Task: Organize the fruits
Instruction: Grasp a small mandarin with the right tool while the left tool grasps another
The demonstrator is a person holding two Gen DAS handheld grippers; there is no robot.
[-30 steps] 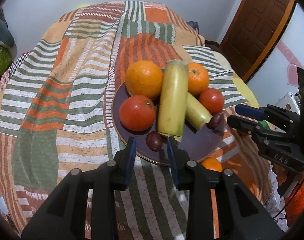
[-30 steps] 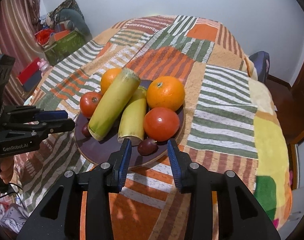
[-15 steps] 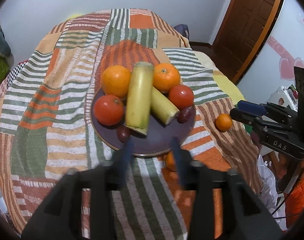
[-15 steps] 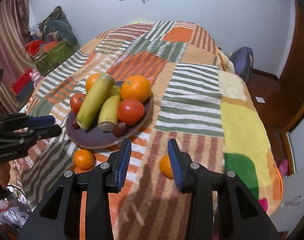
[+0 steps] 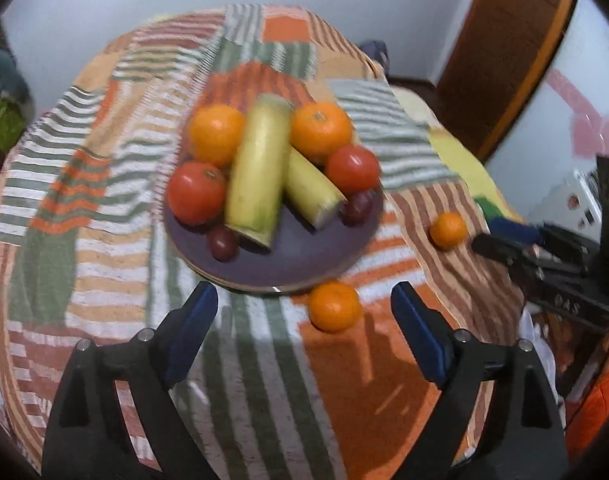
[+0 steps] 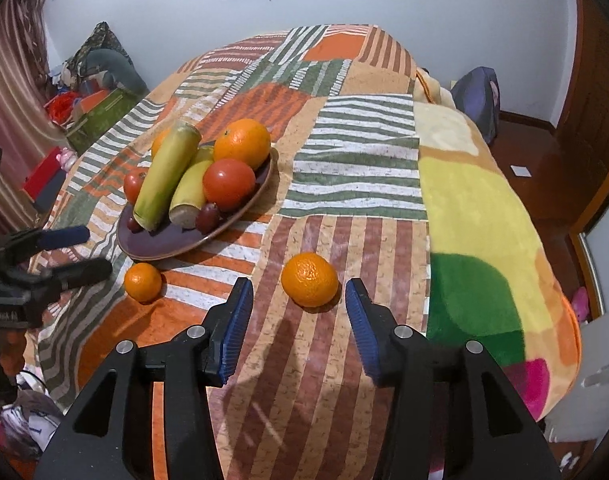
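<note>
A dark purple plate (image 5: 304,256) (image 6: 160,246) on the patchwork blanket holds two oranges, two tomatoes, two yellow-green banana pieces and two dark grapes. Two small mandarins lie loose on the blanket. One mandarin (image 5: 334,307) (image 6: 143,282) sits by the plate's near rim, just ahead of my open left gripper (image 5: 304,316). The other mandarin (image 6: 309,279) (image 5: 448,230) lies just ahead of my open right gripper (image 6: 298,324), between its fingers' line. Both grippers are empty. The right gripper also shows at the right edge of the left wrist view (image 5: 544,256).
The striped patchwork blanket (image 6: 356,168) covers a bed that drops off at the near and right edges. A wooden door (image 5: 504,52) stands at the right. Boxes and clutter (image 6: 84,112) lie on the floor to the left. A dark bag (image 6: 476,100) sits behind the bed.
Both grippers pulled back from the plate and opened wide. Two loose mandarins came into view on the blanket near the plate.
</note>
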